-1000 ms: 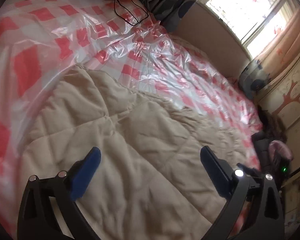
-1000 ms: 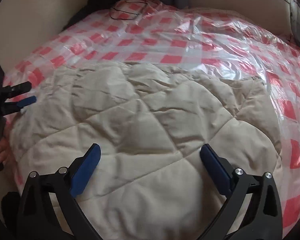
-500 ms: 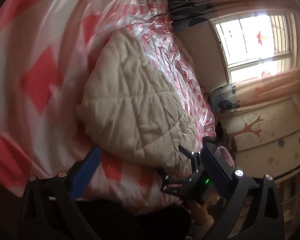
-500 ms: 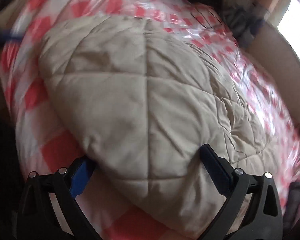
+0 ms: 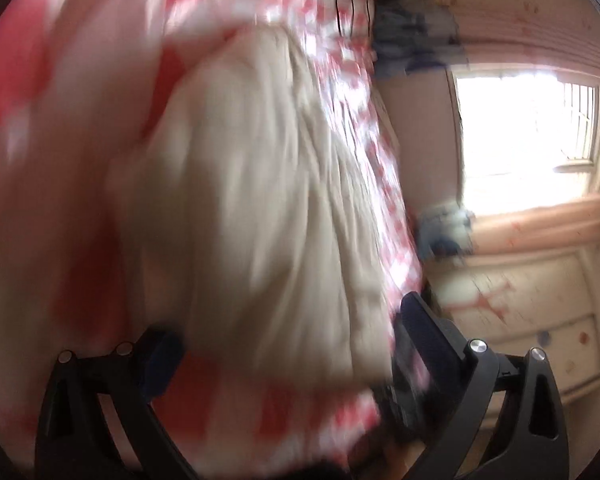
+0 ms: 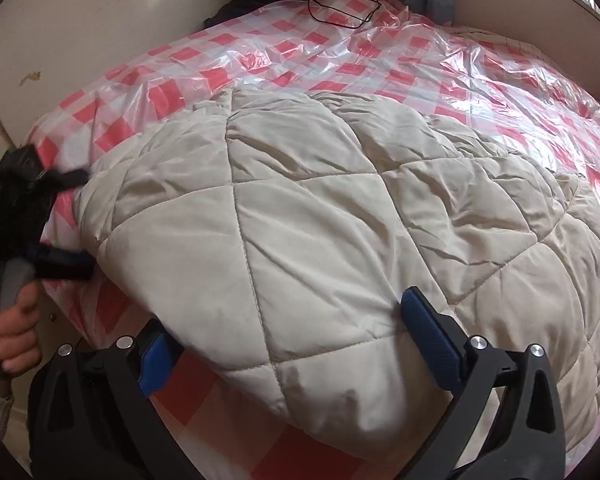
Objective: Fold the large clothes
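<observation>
Beige quilted coat (image 6: 340,216) lies bunched on the red-checked plastic sheet (image 6: 300,56).
Right gripper (image 6: 292,344) spread wide at the coat's near edge; left gripper (image 6: 70,220) spread at its left edge.

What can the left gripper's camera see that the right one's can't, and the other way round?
Only the left view, which is blurred, shows the bright window and a wall with a tree drawing. Only the right view shows the left gripper held in a hand, and a black cord at the far end. Both show the beige quilted garment lying on the red-checked plastic sheet.
</observation>
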`<action>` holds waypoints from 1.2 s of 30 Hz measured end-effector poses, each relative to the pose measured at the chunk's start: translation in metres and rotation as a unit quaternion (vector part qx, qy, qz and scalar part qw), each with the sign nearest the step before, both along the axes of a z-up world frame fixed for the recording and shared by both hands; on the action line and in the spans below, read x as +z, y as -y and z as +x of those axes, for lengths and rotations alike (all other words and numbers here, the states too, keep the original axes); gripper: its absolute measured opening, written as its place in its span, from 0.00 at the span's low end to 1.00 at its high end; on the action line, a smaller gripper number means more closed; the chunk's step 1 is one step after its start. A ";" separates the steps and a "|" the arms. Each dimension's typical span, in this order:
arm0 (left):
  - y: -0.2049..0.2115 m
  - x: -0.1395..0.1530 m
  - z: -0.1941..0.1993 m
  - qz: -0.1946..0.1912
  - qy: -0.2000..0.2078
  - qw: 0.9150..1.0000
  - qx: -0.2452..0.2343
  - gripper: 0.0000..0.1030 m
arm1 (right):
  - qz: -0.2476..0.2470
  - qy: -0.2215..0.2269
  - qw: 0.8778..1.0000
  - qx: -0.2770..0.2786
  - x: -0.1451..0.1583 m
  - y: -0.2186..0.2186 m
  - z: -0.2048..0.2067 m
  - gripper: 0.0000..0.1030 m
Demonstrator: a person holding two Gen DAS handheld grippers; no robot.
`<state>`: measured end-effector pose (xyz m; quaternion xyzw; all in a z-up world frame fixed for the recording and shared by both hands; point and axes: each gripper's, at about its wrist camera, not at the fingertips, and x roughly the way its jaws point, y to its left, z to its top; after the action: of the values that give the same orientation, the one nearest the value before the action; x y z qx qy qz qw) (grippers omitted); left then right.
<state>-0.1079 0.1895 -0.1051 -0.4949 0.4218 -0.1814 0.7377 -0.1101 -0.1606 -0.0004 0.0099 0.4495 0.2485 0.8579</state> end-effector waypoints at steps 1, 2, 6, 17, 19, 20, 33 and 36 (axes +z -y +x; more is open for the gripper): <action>0.000 0.000 0.002 -0.004 0.001 1.000 0.021 0.93 | -0.002 -0.004 1.000 0.007 0.001 0.001 -0.006 0.94; -0.001 0.002 0.001 -0.008 0.005 0.999 0.039 0.93 | -0.003 -0.006 1.000 0.013 0.002 0.003 -0.012 0.94; 0.004 0.006 -0.005 0.010 0.019 0.998 0.056 0.93 | 0.087 -0.040 0.995 -0.005 0.013 0.062 -0.043 0.94; 0.008 0.011 -0.014 0.050 0.009 0.995 0.081 0.93 | 0.403 -0.194 0.856 -0.258 -0.075 0.287 -0.060 0.94; 0.007 0.011 -0.013 0.055 0.012 0.995 0.079 0.93 | 0.395 -0.205 0.854 -0.270 -0.076 0.289 -0.055 0.94; 0.006 0.009 -0.012 0.050 0.012 0.995 0.080 0.93 | 0.400 -0.196 0.855 -0.267 -0.073 0.289 -0.055 0.94; 0.003 0.008 -0.008 0.047 0.011 0.996 0.080 0.93 | 0.433 -0.164 0.849 -0.254 -0.072 0.285 -0.046 0.94; 0.002 0.007 -0.006 0.043 0.009 0.996 0.079 0.93 | 0.390 -0.146 0.875 -0.245 -0.055 0.279 -0.044 0.94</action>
<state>-0.1140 0.1876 -0.0979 -0.4926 0.3821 -0.1085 0.7743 -0.1545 -0.4400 -0.0558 0.4898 0.4196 0.1808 0.7425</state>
